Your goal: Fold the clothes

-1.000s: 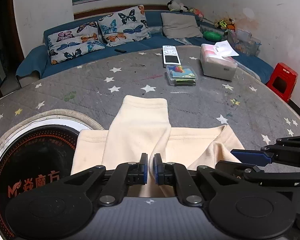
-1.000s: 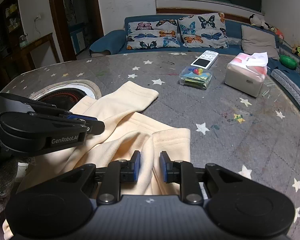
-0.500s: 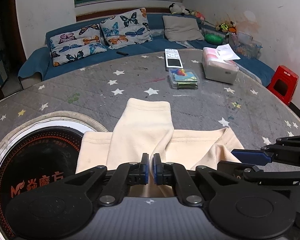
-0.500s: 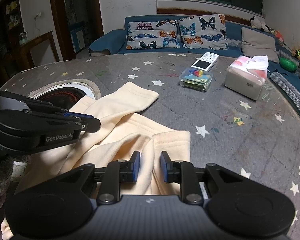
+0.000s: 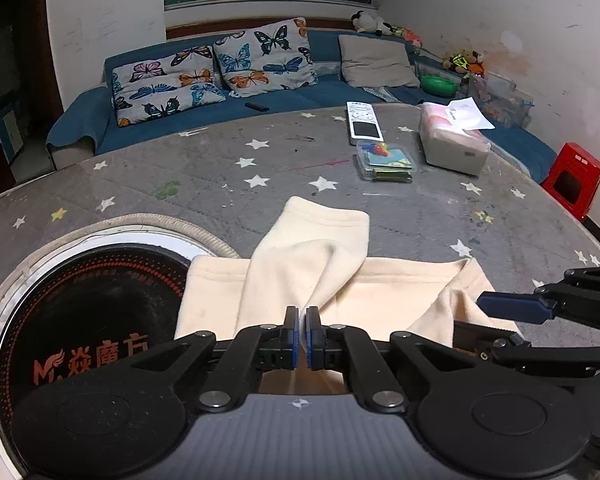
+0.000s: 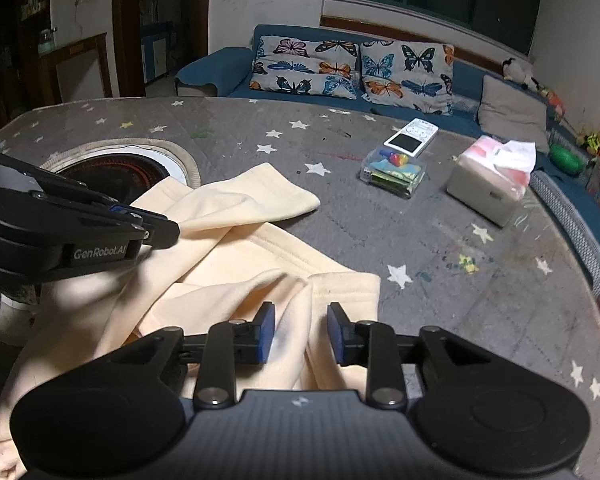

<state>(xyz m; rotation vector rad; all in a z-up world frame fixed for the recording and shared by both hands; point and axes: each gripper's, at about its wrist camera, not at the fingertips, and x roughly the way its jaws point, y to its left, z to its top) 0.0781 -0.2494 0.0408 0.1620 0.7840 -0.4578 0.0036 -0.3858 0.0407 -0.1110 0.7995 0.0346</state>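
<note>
A cream garment point(image 5: 308, 264) lies crumpled on the grey star-print table point(image 5: 260, 160), with one sleeve-like end folded away toward the sofa. My left gripper point(image 5: 302, 336) is shut on a raised fold at the garment's near edge; in the right wrist view the left gripper point(image 6: 156, 228) sits over the cloth's left part. My right gripper point(image 6: 301, 332) stands open around a ridge of the garment point(image 6: 260, 256) near its ribbed hem, with small gaps beside the pads. In the left wrist view the right gripper point(image 5: 496, 324) shows at the garment's right corner.
A black round cooktop point(image 5: 80, 320) is set into the table under the garment's left edge. Farther back lie a remote point(image 5: 364, 122), a clear box of small items point(image 5: 386, 162) and a tissue box point(image 5: 452, 144). A blue sofa and a red stool point(image 5: 574, 178) stand beyond the table.
My right gripper's jaws have widened a little around the cloth ridge. The left gripper stays shut on its fold and has shifted slightly left and back.
</note>
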